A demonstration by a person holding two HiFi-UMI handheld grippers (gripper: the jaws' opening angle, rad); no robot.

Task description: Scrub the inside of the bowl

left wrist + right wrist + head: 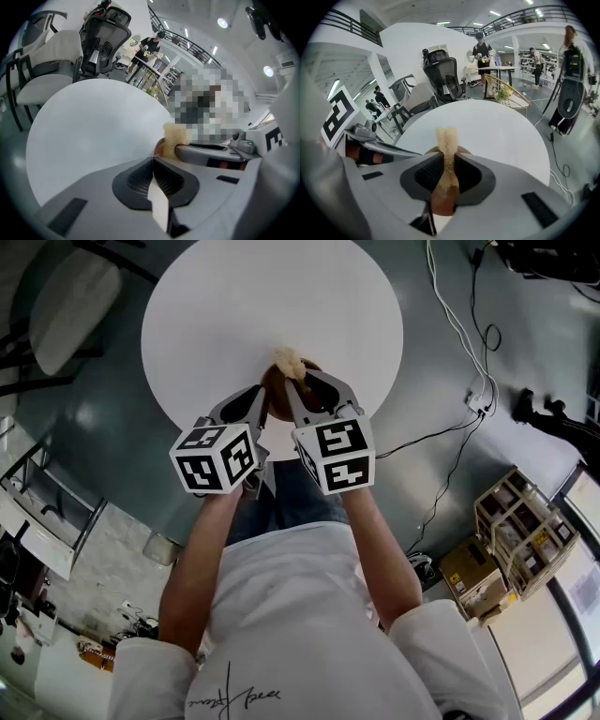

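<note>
Left gripper (153, 165): jaws closed on the near rim of the brown bowl (274, 382). Right gripper (446, 161): jaws clamped on a yellow sponge (447, 136) above the bowl. The bowl stands at the lower edge of the white table (234, 296), with bare tabletop above it. The shirt (281, 615) script is illegible.

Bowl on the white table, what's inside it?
A tan sponge, clamped in the right gripper, stands in the opening of the brown bowl, its top above the rim. The jaws cover the bottom, so anything else inside is hidden.
</note>
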